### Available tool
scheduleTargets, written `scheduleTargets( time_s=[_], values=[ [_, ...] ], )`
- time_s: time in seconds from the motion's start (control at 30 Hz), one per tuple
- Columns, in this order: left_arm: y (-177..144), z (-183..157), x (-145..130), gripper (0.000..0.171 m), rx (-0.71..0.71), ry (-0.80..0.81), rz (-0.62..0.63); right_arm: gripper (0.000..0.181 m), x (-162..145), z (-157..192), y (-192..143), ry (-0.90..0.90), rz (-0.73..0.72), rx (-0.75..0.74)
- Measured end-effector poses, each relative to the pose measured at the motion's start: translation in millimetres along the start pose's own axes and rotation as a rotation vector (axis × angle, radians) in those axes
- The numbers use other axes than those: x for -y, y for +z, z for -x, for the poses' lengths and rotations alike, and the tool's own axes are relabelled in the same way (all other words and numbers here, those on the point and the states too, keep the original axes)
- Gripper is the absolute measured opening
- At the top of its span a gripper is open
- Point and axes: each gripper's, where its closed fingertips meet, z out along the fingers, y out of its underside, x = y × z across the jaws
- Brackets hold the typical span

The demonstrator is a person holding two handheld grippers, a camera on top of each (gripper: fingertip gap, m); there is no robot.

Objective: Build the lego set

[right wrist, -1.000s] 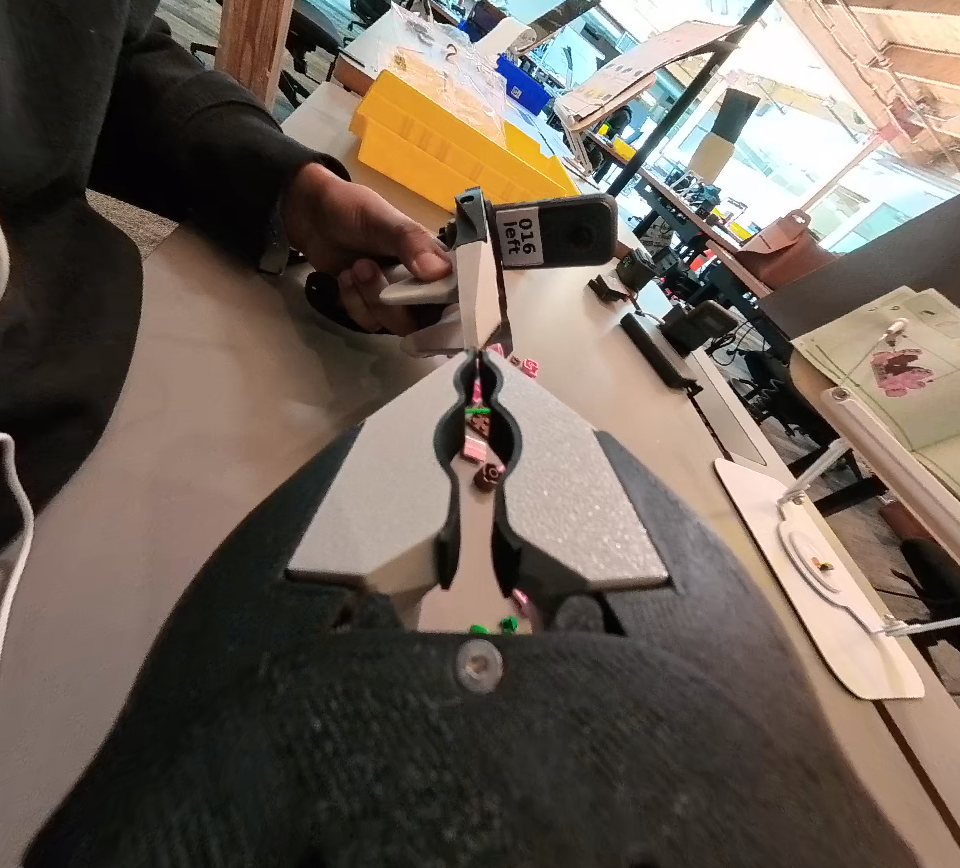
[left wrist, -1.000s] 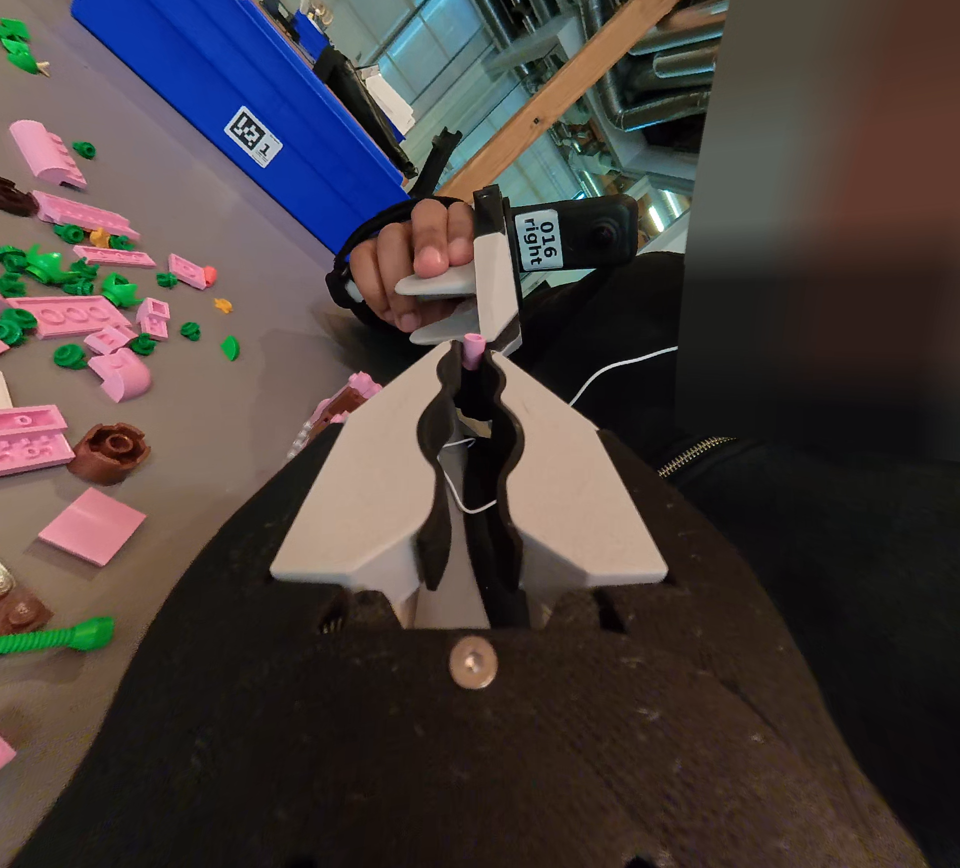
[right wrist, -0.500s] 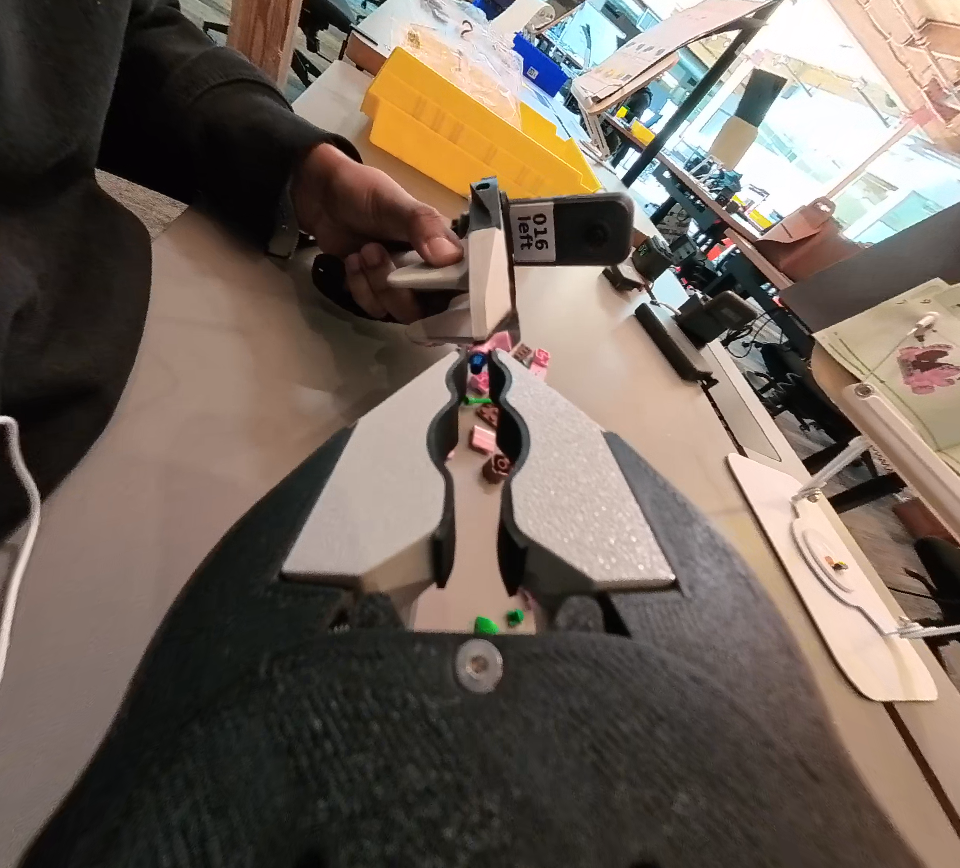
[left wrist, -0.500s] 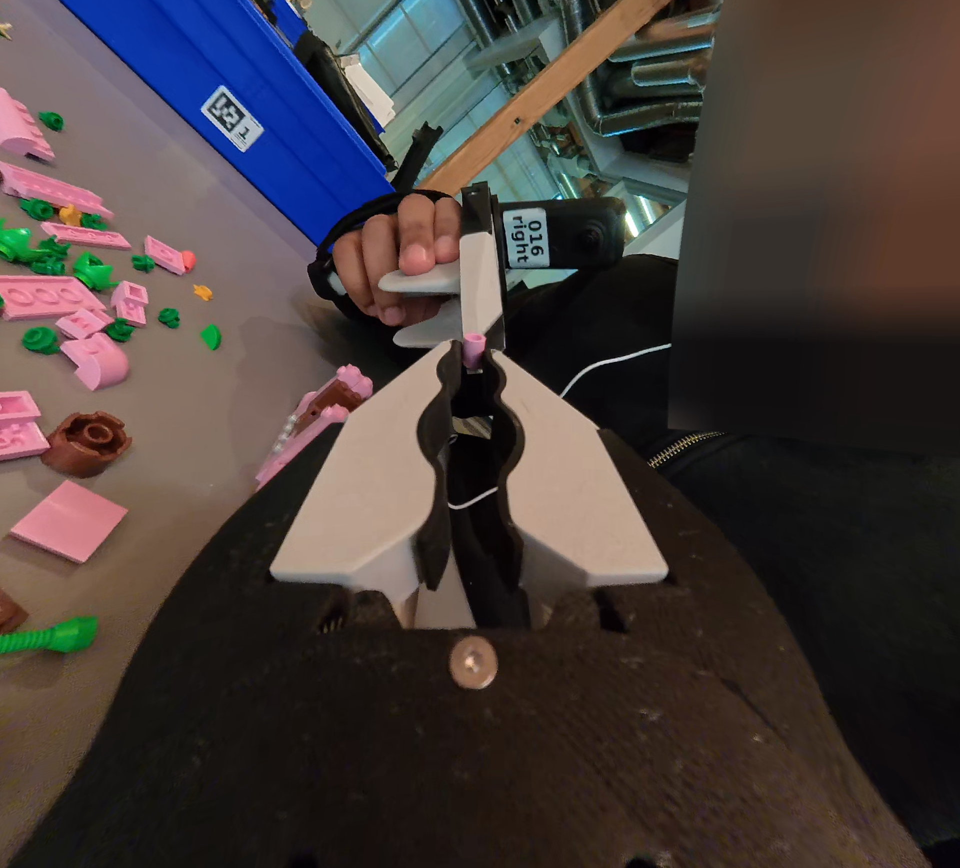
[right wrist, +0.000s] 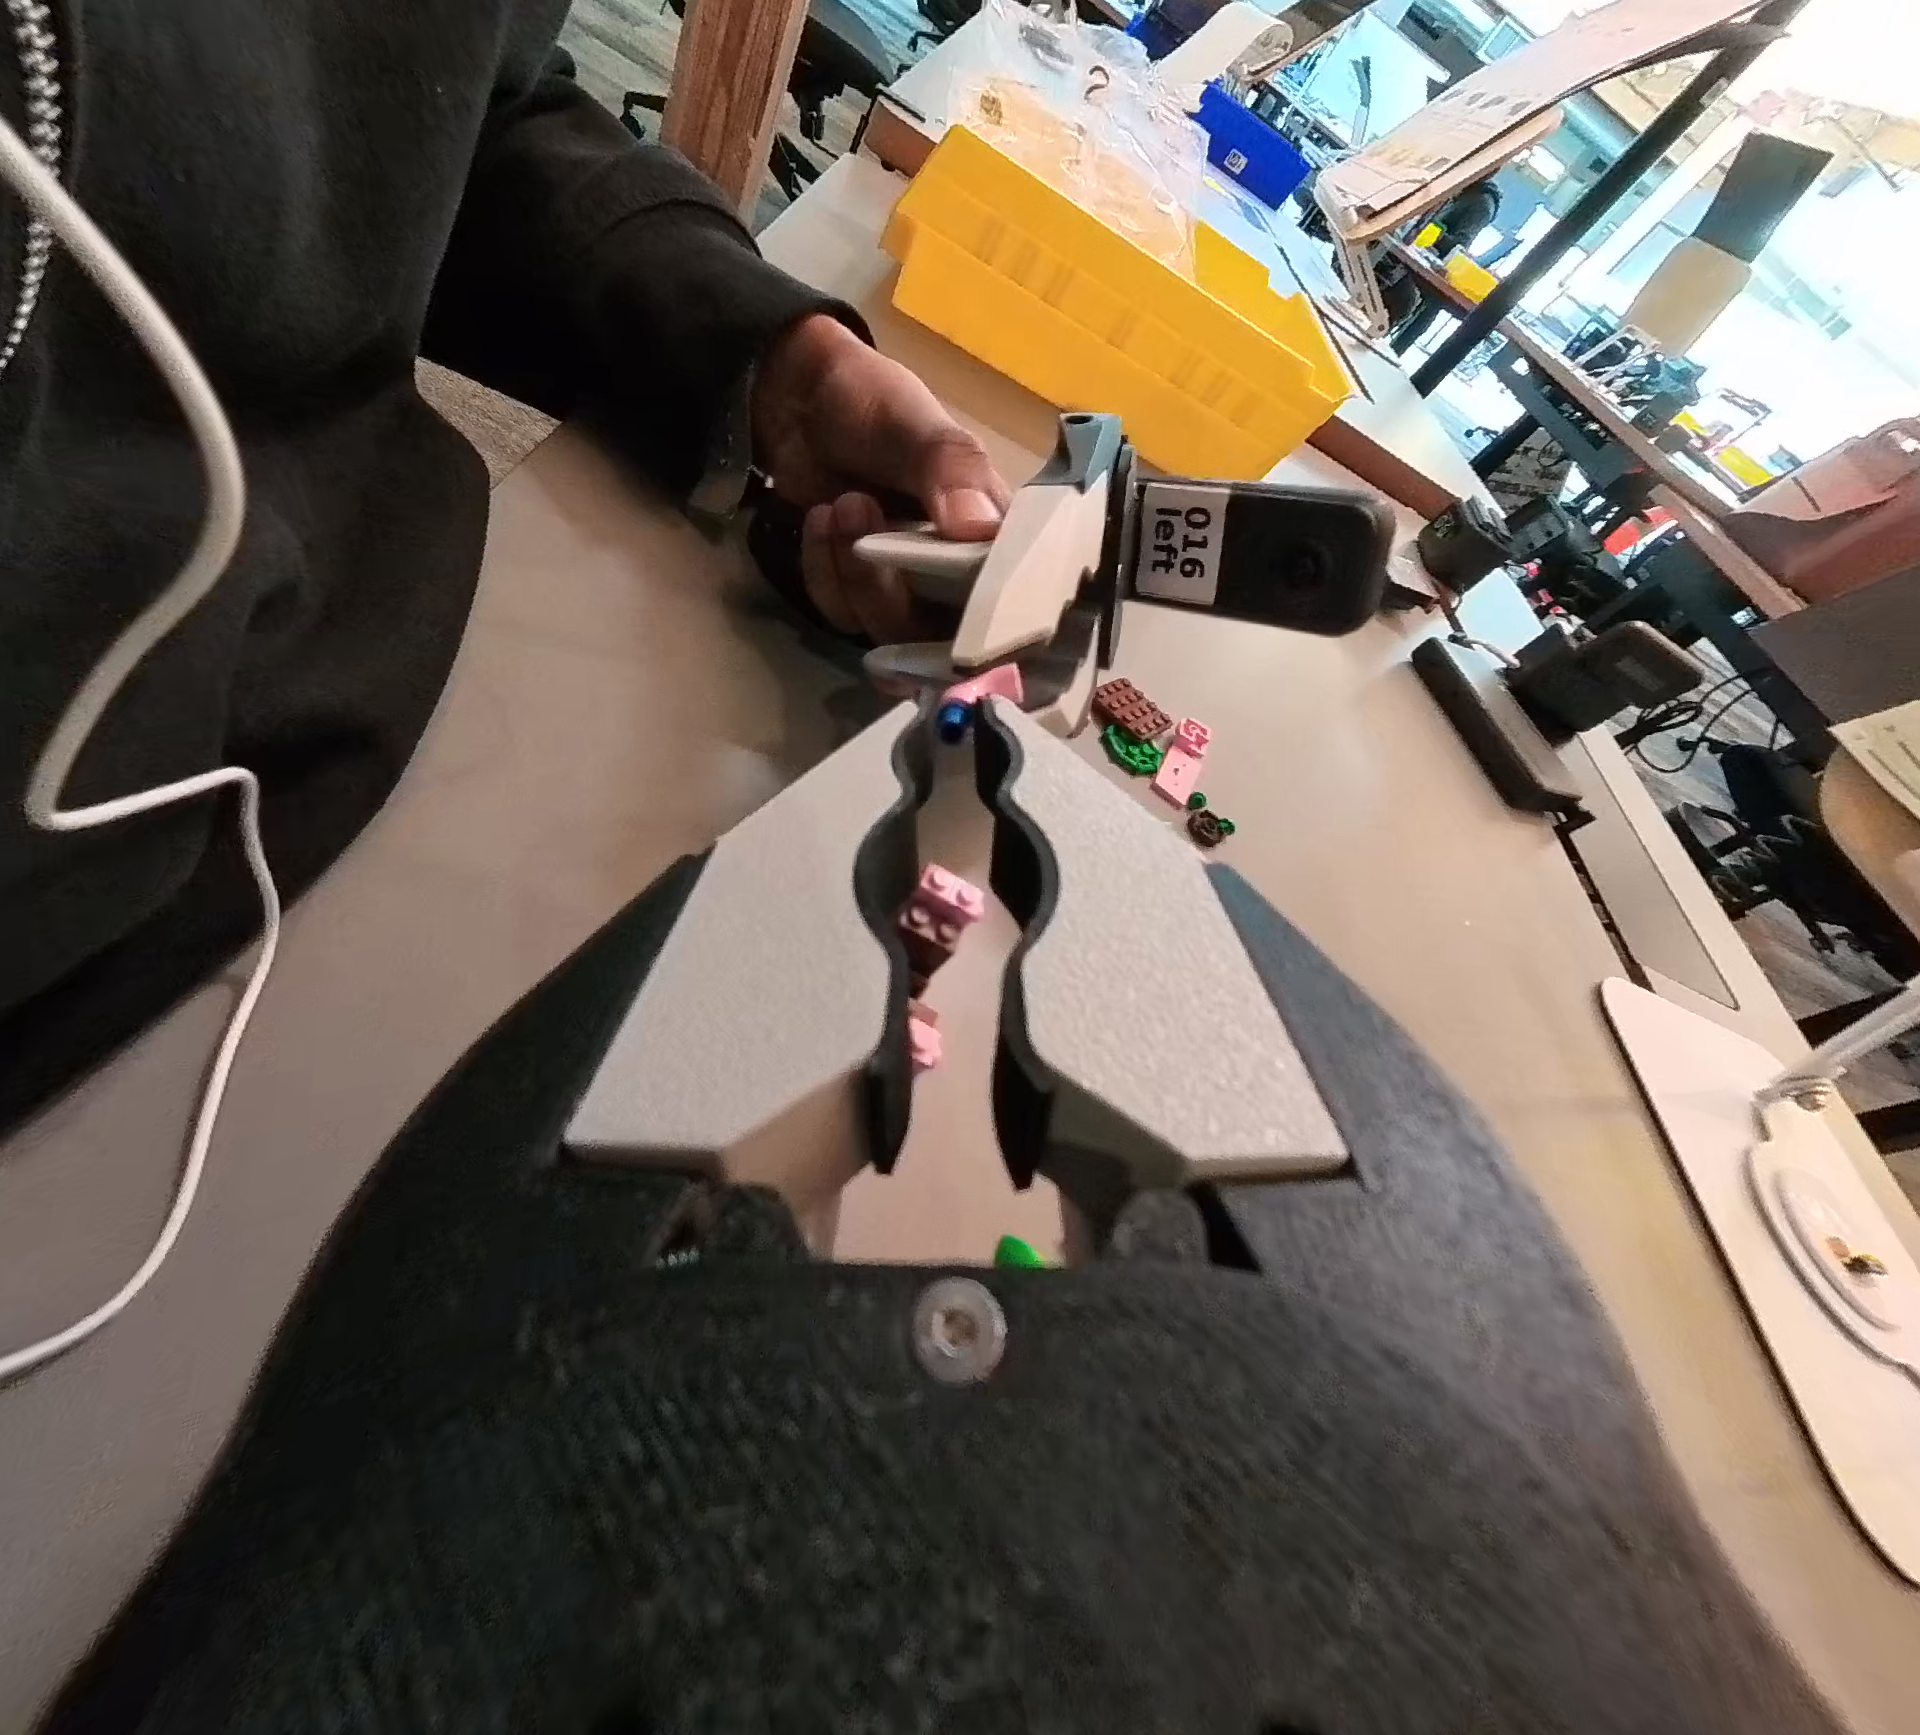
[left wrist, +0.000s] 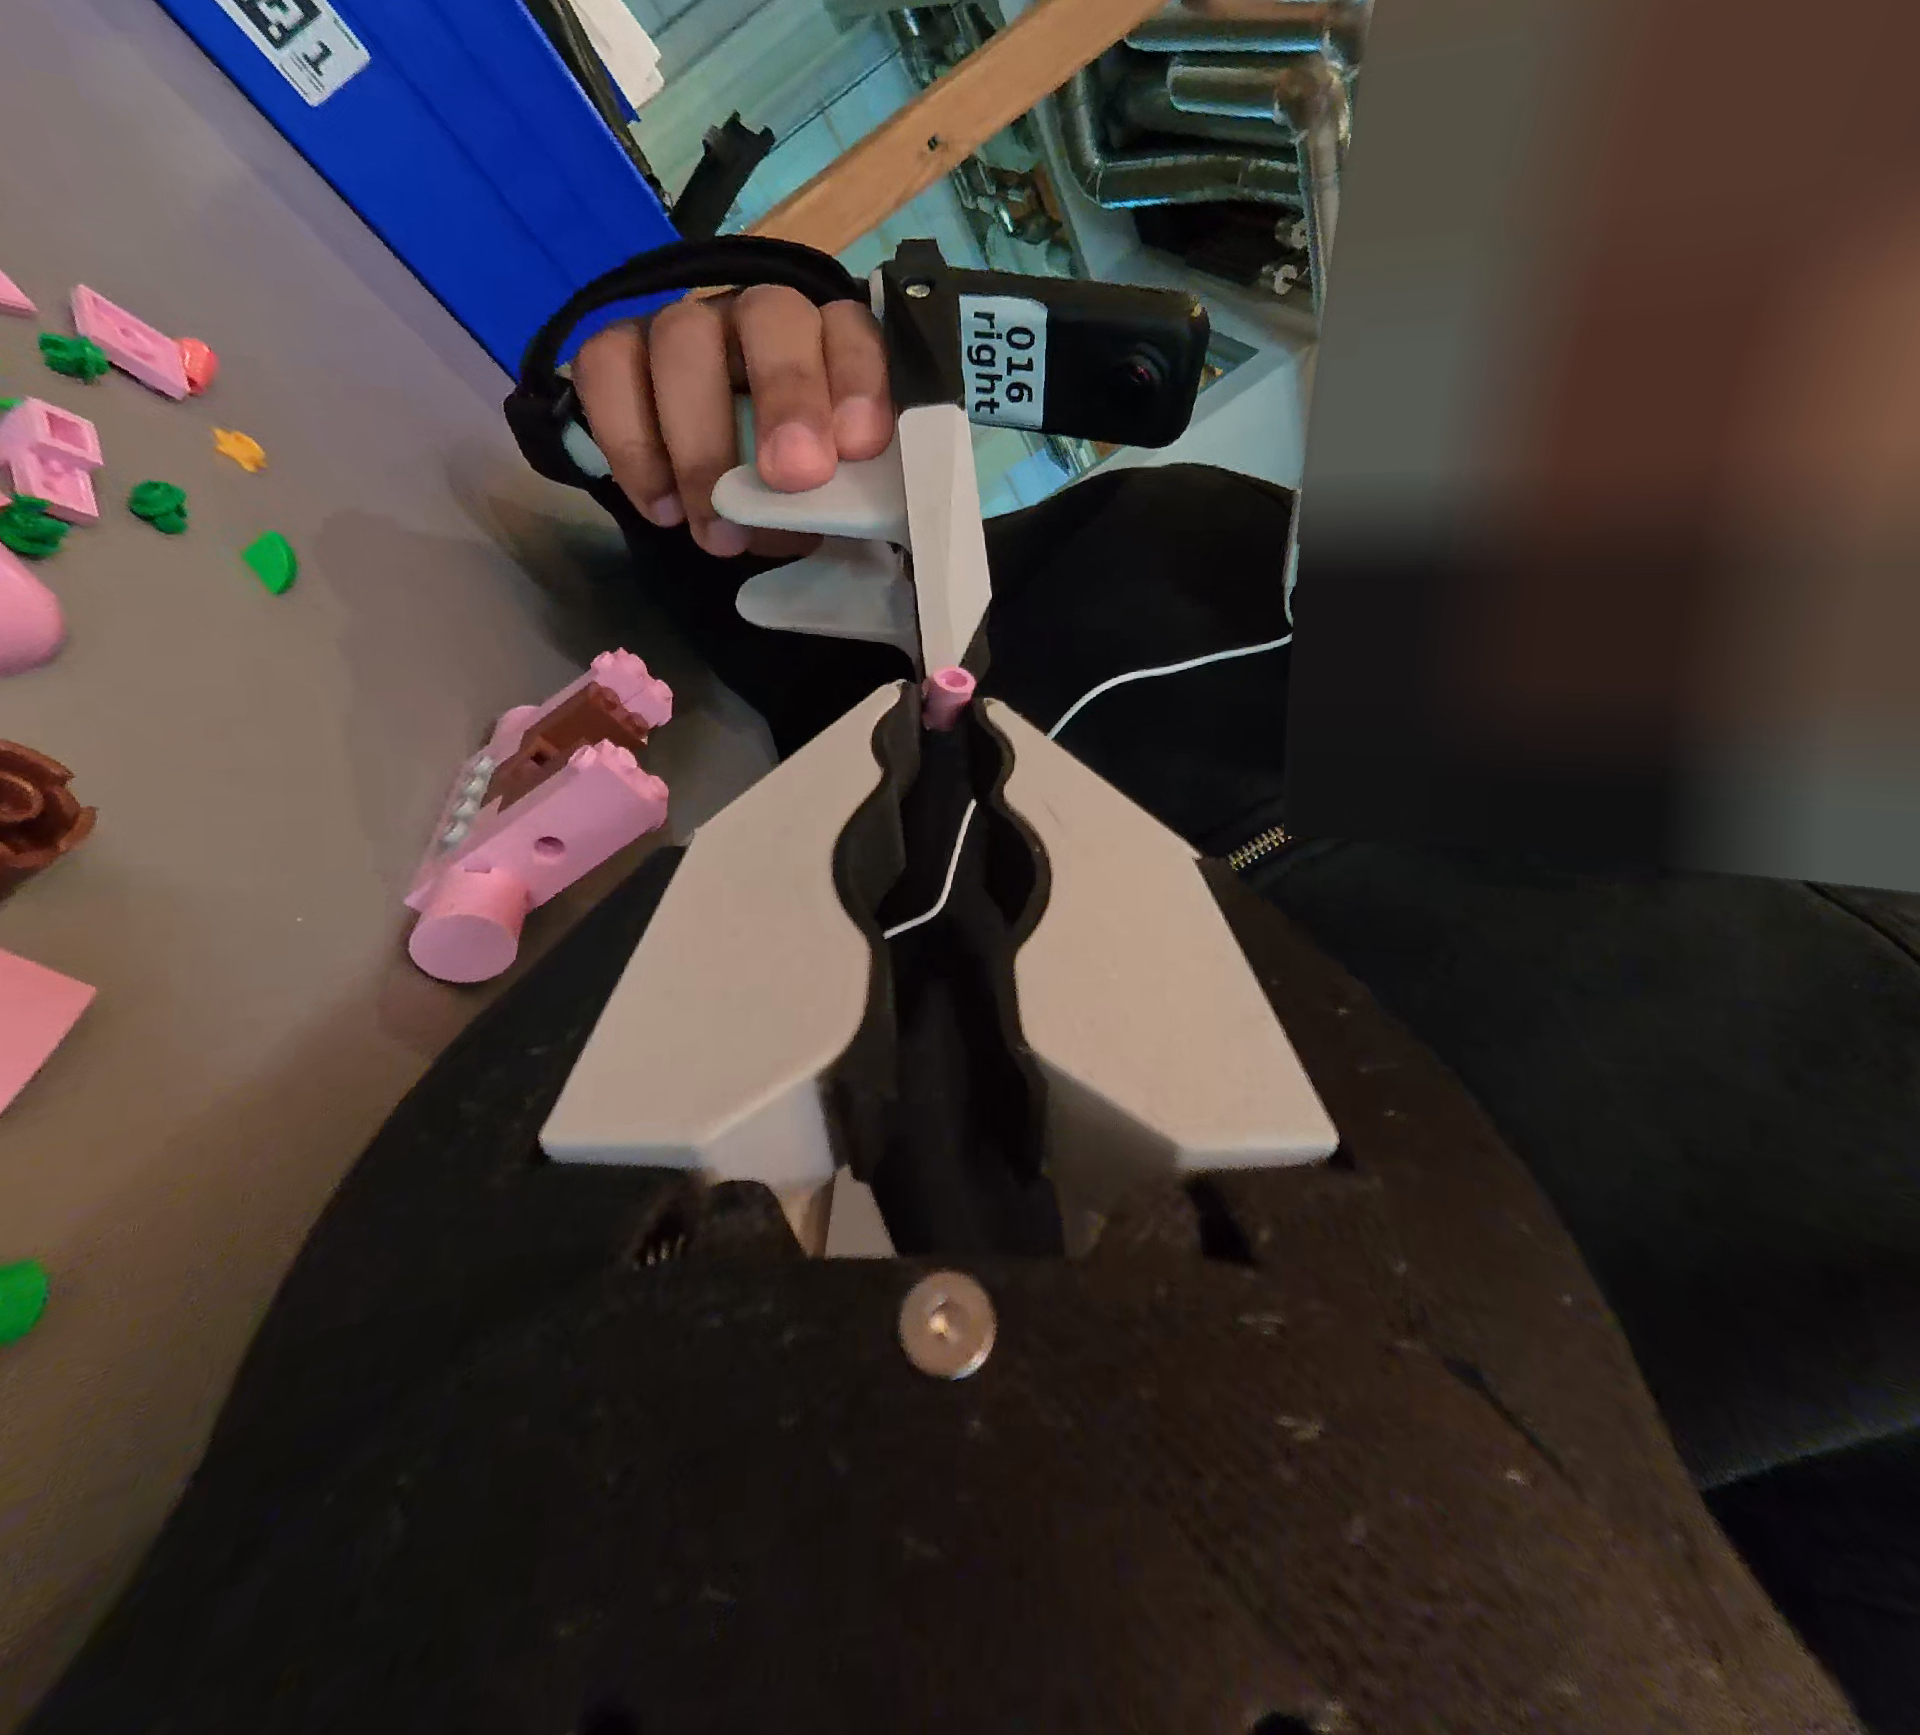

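My left gripper [left wrist: 948,706] is shut on a small pink tube piece [left wrist: 949,693], held up above the table. My right gripper [right wrist: 951,735] is shut on a small blue pin [right wrist: 952,721]. The two grippers meet tip to tip, so the pin touches the end of the pink piece [right wrist: 992,679]. The right gripper shows edge-on in the left wrist view [left wrist: 948,662], and the left gripper shows in the right wrist view [right wrist: 1023,662]. A partly built pink and brown model [left wrist: 540,802] lies on the grey table; it also shows between my right fingers [right wrist: 940,916].
Loose pink, green and brown pieces [left wrist: 62,459] lie at the left, before a blue bin [left wrist: 416,75]. More pieces [right wrist: 1153,740] lie beyond the tips. Yellow bins [right wrist: 1112,314] stand far back. A white lamp base [right wrist: 1766,1218] is at the right. The person's dark jacket [right wrist: 260,231] is close by. The grippers are tip to tip, or close to it.
Both grippers stayed tip to tip while swinging together. The left gripper has tilted in the right wrist view. The pink and brown model has come closer into view below them.
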Motion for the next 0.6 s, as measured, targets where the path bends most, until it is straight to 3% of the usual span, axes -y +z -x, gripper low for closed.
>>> scheduleTargets(
  time_s=[0.6],
  values=[
    [2.4, 1.4, -5.6, 0.005, 0.015, -0.001, 0.035, 0.005, -1.6, 6.2, 2.2, -0.01, 0.003, 0.035]
  ],
)
